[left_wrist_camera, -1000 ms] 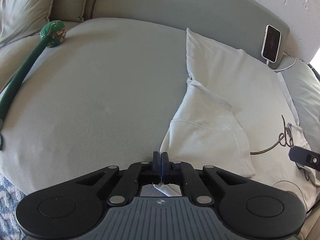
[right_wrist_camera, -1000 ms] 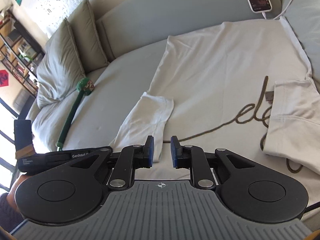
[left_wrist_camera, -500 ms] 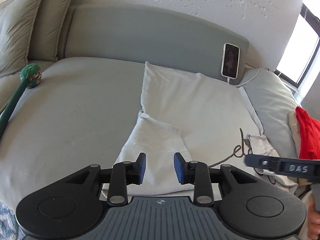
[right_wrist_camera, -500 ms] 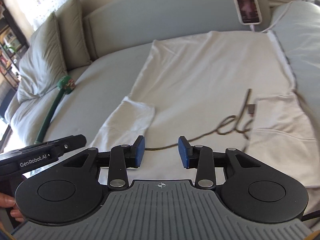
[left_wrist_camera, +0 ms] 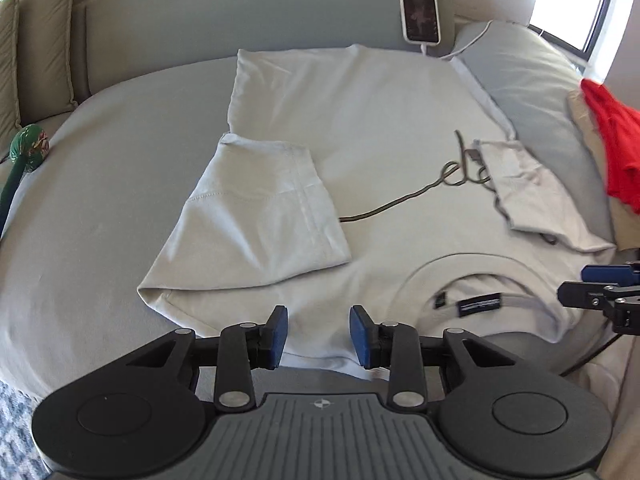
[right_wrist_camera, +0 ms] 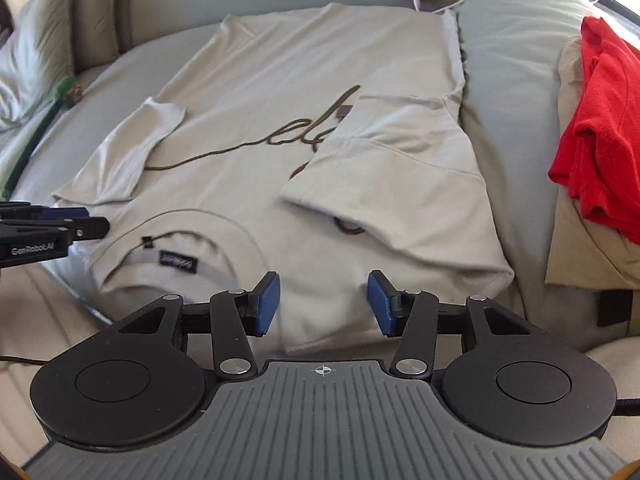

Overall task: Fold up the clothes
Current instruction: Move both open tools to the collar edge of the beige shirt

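Much of the brown script (right_wrist_camera: 280,136) across the shirt (left_wrist_camera: 384,120) is covered: the right sleeve (right_wrist_camera: 400,184) lies folded over its far end, so the word cannot be read, and the small dark neck label (right_wrist_camera: 179,261) is too blurred to make out. The red garment (right_wrist_camera: 600,128) and the tan cushion (right_wrist_camera: 576,248) under it are cut off at the frame edge; so is the green toy (left_wrist_camera: 28,148), whose long stem runs out of view. The phone (left_wrist_camera: 420,10) screen shows only a dim blur. The shirt, pale soft jersey, lies flat front-up on the grey bed (left_wrist_camera: 100,184), collar nearest the cameras, both short sleeves turned inward; the left sleeve (left_wrist_camera: 256,216) shows a stitched hem and gentle creases. The bed cover is smooth and matte, and the headboard (left_wrist_camera: 260,12) is padded grey. A white cable (left_wrist_camera: 468,42) curls from the phone. The left gripper (left_wrist_camera: 318,332), black with blue pads, hangs over the shirt's near shoulder edge, its jaws a modest gap apart with nothing pinched. The right gripper (right_wrist_camera: 323,304) hovers beside the collar, its jaws opening, only cloth lying below them, not gripped.
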